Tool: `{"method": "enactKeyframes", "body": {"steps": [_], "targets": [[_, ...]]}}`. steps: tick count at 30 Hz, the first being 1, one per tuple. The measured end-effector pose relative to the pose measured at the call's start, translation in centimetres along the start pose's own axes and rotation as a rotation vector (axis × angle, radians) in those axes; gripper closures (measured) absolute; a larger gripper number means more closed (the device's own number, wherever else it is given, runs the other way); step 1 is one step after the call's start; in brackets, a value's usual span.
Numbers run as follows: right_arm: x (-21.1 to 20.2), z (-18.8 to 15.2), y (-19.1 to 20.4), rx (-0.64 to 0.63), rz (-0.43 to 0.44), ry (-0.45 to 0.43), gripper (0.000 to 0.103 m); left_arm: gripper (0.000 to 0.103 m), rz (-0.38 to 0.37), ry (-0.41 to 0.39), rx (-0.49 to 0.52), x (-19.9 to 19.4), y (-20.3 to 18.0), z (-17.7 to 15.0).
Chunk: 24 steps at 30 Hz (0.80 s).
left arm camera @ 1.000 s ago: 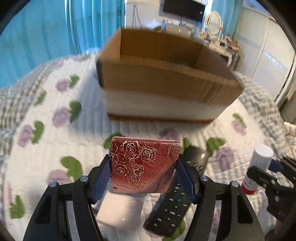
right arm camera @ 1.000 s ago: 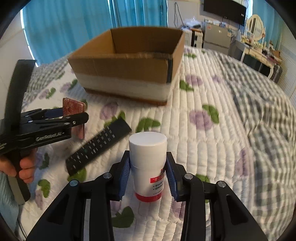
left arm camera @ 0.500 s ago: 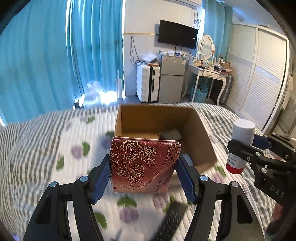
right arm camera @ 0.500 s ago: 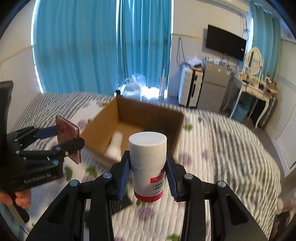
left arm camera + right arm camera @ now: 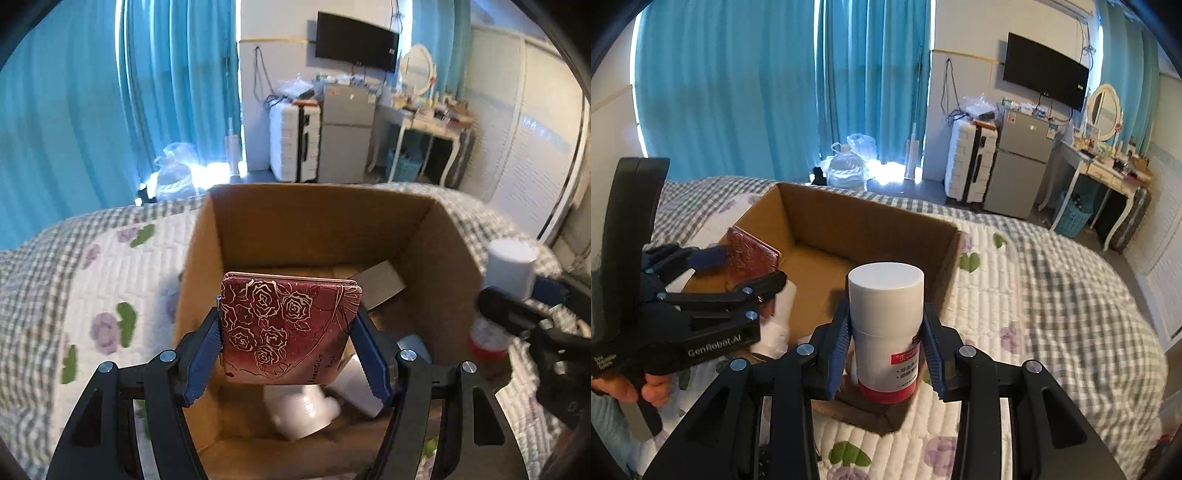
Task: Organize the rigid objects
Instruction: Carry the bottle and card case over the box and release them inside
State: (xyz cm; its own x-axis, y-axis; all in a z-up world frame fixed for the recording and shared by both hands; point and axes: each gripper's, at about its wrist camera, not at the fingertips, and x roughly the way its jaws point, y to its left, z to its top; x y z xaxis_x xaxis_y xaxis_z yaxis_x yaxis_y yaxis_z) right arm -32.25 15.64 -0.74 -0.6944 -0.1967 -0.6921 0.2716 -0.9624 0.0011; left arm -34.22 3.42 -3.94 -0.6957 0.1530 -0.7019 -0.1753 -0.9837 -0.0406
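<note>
**Two loads poised over the box**

The flat, dark-red rectangular case with gold rose line-work (image 5: 290,330) is clamped upright between the blue pads of the left tool (image 5: 288,347), gripped by its two short edges. It hangs just ahead of that tool and above the open brown cardboard box (image 5: 436,266), over the box's near left part. The white cylindrical plastic bottle with a red band and label at its base (image 5: 884,325) stands upright in the right tool (image 5: 886,347), whose pads press on its sides; it sits over the near rim of the box, just beyond that tool's tips.

To finish well, I would lower each piece toward a bare patch of the box floor before letting go. Beneath the left tool lie white rounded items (image 5: 303,406) and a grey flat slab (image 5: 380,284) toward the far right corner, so the case wants tilting flat and setting beside them, not dropped on top. The bottle is smooth and round and would likely roll, so laying it against a wall seems wise. The two tools are near each other; releasing one at a time avoids a knock.

The case looks hard and glossy, the cardboard matt and creased, and the quilted floral bedspread (image 5: 1015,295) under the box soft and yielding.
</note>
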Motion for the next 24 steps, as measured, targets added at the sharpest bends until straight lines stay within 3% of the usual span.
{"method": "enactKeyframes", "body": {"steps": [5, 10, 18, 22, 24], "targets": [[1.0, -0.1, 0.0, -0.019, -0.008, 0.007, 0.067, 0.03, 0.002, -0.007, -0.002, 0.0, -0.1, 0.1], [1.7, 0.5, 0.2, -0.014, 0.011, 0.01, 0.067, 0.016, 0.015, -0.065, -0.022, -2.0, 0.5, 0.8], [3.3, 1.3, 1.1, 0.002, -0.009, 0.035, 0.065, 0.015, 0.04, -0.096, -0.064, -6.0, 3.1, 0.9], [0.9, 1.2, 1.9, 0.016, -0.061, -0.007, 0.034, 0.006, 0.057, -0.116, -0.078, -8.8, 4.0, -0.2], [-1.4, 0.9, 2.4, 0.018, -0.066, -0.026, 0.033, 0.006, 0.086, -0.136, -0.071, -10.6, 4.4, -0.9]]}}
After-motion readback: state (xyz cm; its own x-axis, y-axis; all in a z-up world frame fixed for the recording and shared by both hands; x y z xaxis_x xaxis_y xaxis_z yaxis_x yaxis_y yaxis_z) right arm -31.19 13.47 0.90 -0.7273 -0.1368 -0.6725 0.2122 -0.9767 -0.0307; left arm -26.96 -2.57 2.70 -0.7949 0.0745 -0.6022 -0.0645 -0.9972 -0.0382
